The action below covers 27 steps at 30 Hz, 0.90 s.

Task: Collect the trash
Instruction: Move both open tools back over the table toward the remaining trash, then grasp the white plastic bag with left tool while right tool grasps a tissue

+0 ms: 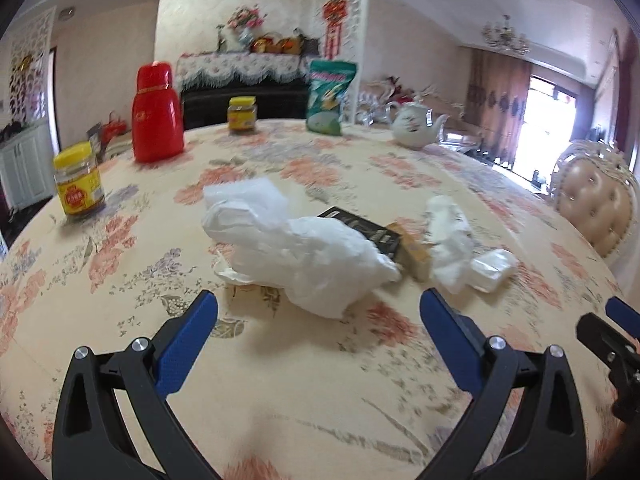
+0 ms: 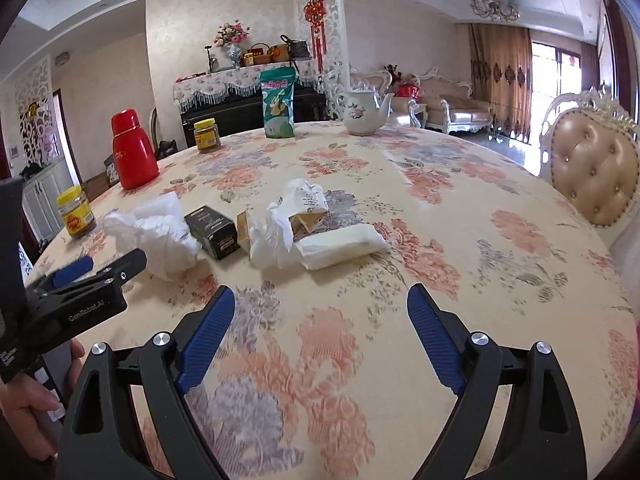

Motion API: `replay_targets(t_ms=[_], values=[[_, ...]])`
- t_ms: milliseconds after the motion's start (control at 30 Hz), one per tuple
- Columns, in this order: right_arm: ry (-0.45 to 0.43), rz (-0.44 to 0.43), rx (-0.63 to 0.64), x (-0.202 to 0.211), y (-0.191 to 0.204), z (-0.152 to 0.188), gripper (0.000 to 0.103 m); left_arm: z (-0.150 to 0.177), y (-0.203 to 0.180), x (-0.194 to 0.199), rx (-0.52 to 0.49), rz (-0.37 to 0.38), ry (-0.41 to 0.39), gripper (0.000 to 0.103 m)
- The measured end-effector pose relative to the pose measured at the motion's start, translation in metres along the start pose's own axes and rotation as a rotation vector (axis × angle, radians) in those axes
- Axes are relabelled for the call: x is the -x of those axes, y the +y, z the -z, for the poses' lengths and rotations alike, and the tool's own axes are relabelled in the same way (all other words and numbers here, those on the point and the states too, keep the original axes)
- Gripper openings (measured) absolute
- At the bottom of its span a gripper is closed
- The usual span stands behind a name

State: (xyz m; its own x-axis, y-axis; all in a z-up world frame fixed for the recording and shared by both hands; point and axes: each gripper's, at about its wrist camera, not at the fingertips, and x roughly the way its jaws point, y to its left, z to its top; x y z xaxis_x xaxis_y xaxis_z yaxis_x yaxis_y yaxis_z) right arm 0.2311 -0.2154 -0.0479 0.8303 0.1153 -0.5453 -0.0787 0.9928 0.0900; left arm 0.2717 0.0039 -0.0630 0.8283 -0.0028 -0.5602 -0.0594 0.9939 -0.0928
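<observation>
A heap of trash lies mid-table: a crumpled white plastic bag [image 1: 304, 248] [image 2: 156, 232], a small black box [image 1: 366, 230] [image 2: 212, 232], a tan carton [image 1: 414, 254] [image 2: 243, 232], crumpled white wrapping [image 1: 448, 240] [image 2: 280, 232] and a flat white tissue pack [image 1: 492, 270] [image 2: 340, 245]. My left gripper [image 1: 318, 308] is open just short of the white bag, nothing between its fingers. My right gripper [image 2: 320, 300] is open over bare cloth, short of the tissue pack. Each gripper shows at the edge of the other's view: the right gripper [image 1: 612, 332], the left gripper [image 2: 100, 268].
On the floral tablecloth [image 2: 400, 200] stand a red thermos [image 1: 157, 114], two yellow-lidded jars [image 1: 78, 178] [image 1: 242, 114], a green snack bag [image 1: 330, 96] and a white teapot [image 1: 416, 124]. A padded chair [image 2: 592, 168] is at the table's right edge. A hand [image 2: 28, 404] holds the left gripper.
</observation>
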Motion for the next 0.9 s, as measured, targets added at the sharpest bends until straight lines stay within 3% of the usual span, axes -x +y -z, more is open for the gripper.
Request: replay_targets(t_ms=[167, 433, 500, 567, 667, 900], values=[[0.004, -0.017, -0.050, -0.017, -0.014, -0.011, 0.083, -0.012, 0.001, -0.033, 0.061, -0.024, 0.048, 0.098], [0.026, -0.016, -0.021, -0.038, -0.023, -0.019, 0.083, -0.031, -0.012, -0.073, 0.093, -0.080, 0.064, 0.098], [0.029, -0.017, -0.024, -0.042, -0.025, -0.020, 0.083, -0.034, -0.013, -0.081, 0.098, -0.077, 0.085, 0.086], [0.034, -0.021, -0.016, -0.046, -0.023, -0.022, 0.083, -0.033, -0.016, -0.089, 0.074, -0.037, 0.135, 0.039], [0.042, -0.032, 0.006, -0.054, -0.017, -0.024, 0.083, -0.030, -0.018, -0.083, 0.029, -0.001, 0.127, 0.030], [0.099, -0.092, 0.082, -0.089, 0.012, -0.032, 0.075, -0.022, 0.001, -0.026, 0.041, 0.026, 0.035, 0.029]])
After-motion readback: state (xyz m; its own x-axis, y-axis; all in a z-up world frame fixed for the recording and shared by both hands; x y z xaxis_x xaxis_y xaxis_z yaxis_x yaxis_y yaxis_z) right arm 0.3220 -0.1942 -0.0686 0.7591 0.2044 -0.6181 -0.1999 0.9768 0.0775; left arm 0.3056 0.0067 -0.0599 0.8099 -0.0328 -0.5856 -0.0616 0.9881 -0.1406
